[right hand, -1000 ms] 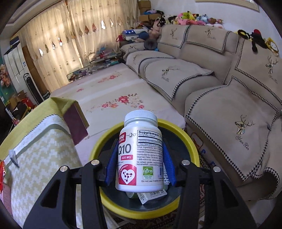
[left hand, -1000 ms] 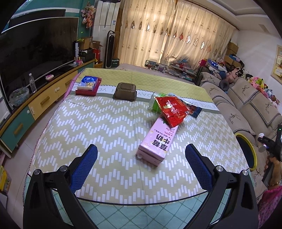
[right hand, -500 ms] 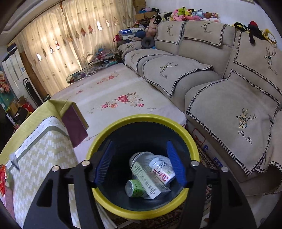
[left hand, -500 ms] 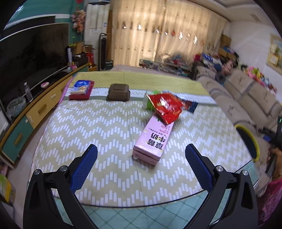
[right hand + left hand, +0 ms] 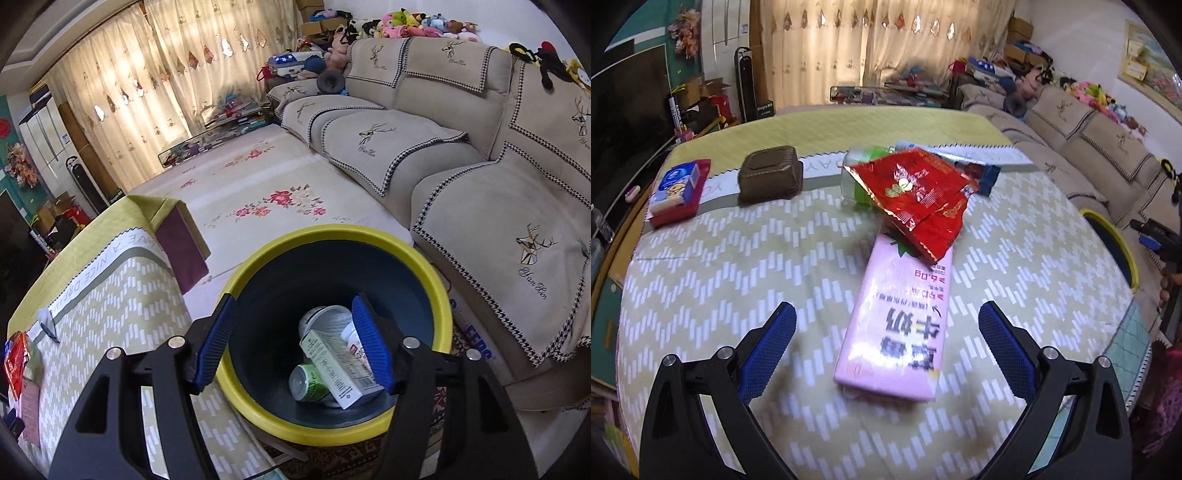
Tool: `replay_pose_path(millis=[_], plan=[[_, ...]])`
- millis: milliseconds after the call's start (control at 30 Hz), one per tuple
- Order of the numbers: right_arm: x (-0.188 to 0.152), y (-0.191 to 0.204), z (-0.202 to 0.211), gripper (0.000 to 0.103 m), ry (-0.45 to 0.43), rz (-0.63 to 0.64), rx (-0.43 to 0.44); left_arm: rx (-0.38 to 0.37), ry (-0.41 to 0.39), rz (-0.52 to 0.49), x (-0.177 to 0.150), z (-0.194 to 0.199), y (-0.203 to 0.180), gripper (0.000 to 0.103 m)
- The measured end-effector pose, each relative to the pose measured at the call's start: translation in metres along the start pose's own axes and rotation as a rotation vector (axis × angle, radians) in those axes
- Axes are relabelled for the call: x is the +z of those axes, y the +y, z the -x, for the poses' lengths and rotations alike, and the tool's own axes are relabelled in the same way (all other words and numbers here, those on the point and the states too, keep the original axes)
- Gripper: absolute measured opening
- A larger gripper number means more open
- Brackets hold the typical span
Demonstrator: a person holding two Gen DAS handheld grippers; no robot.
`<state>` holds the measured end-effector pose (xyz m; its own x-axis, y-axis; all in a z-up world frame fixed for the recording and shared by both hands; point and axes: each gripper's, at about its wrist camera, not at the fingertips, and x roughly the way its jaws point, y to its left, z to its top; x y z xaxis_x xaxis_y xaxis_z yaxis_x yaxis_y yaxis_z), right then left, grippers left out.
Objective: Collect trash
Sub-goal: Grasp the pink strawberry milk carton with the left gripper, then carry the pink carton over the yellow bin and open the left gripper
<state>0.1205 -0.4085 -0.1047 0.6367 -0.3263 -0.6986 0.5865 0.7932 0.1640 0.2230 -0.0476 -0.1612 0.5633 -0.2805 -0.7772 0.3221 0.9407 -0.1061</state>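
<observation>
My left gripper jaws standing apart, approaching pink milk carton at 12 o'clock. My right gripper jaws just been opening, nothing between, hovering over bin. Next: straddling carton, clamping.

Daylight enters through the drawn curtains at the top of both views, which glow bright and partly overexposed. The left wrist view is softly blurred throughout; glare whitens the lower face of the pink carton on the worktop. The right wrist view is sharper. The bin interior is dim. Fisheye distortion bends lines near the edges, and all corners are black.
</observation>
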Motion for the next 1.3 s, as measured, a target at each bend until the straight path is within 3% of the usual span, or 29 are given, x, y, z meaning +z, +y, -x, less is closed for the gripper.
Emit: replay_pose_path(millis=[167,300,467,700,1000,1167,1300], plan=[[-0.004,0.002,0.000,0.062,0.007,-0.003,0.026,0.012,0.044,0.006,0.004,-0.018,0.002,0.078],[-0.005,0.001,-0.001,0.062,0.009,-0.017,0.031,0.019,0.047,-0.013,0.005,-0.025,0.001,0.072],[-0.005,-0.001,-0.003,0.062,0.015,-0.038,0.057,-0.002,0.054,-0.027,0.008,-0.026,-0.001,0.051],[-0.007,0.009,0.003,0.062,0.011,-0.008,0.078,-0.025,0.059,-0.014,-0.013,0.000,-0.001,0.050],[-0.009,0.007,0.018,0.062,-0.015,-0.008,0.115,-0.086,0.065,-0.080,-0.054,0.062,-0.038,0.050],[-0.010,-0.003,0.028,0.062,-0.036,-0.013,0.105,-0.158,0.031,-0.151,-0.043,0.081,-0.079,0.050],[-0.011,-0.016,0.037,0.062,-0.054,-0.016,0.069,-0.256,0.032,-0.256,-0.015,0.068,-0.135,0.050]])
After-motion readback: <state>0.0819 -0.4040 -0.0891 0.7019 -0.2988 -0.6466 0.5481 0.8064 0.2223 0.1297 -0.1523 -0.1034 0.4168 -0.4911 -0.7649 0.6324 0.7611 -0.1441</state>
